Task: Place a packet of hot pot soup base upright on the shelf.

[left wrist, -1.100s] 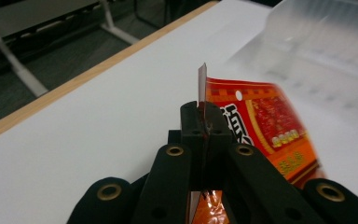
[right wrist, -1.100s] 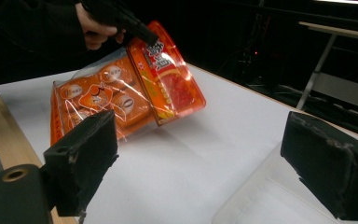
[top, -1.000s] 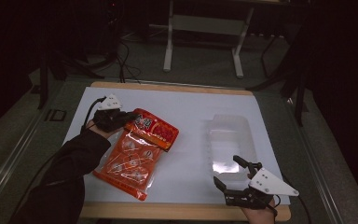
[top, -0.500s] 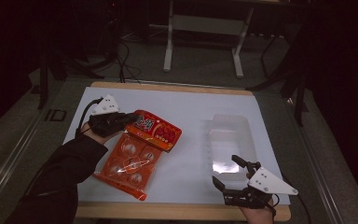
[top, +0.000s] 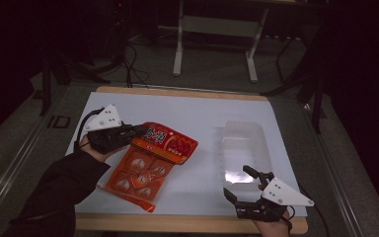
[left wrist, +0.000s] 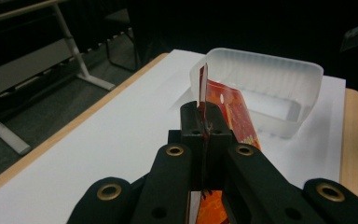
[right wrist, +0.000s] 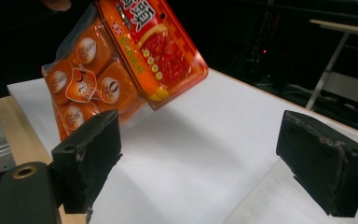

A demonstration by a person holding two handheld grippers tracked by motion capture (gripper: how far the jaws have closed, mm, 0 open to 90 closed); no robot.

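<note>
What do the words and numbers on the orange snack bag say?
"0": on a round label on one small packet inside the orange snack bag.
Large white characters on the bag's red top panel: cut off and tilted, not readable.
Print on the other round packet labels: too small and blurred.
The clear plastic tub and both tools carry no text.

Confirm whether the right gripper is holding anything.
No: the right gripper has its jaws wide apart over bare white table, gripping nothing.

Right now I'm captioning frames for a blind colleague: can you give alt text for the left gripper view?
The left tool pinches the edge of an orange snack bag above a white table. A clear tub sits beyond it.
</note>
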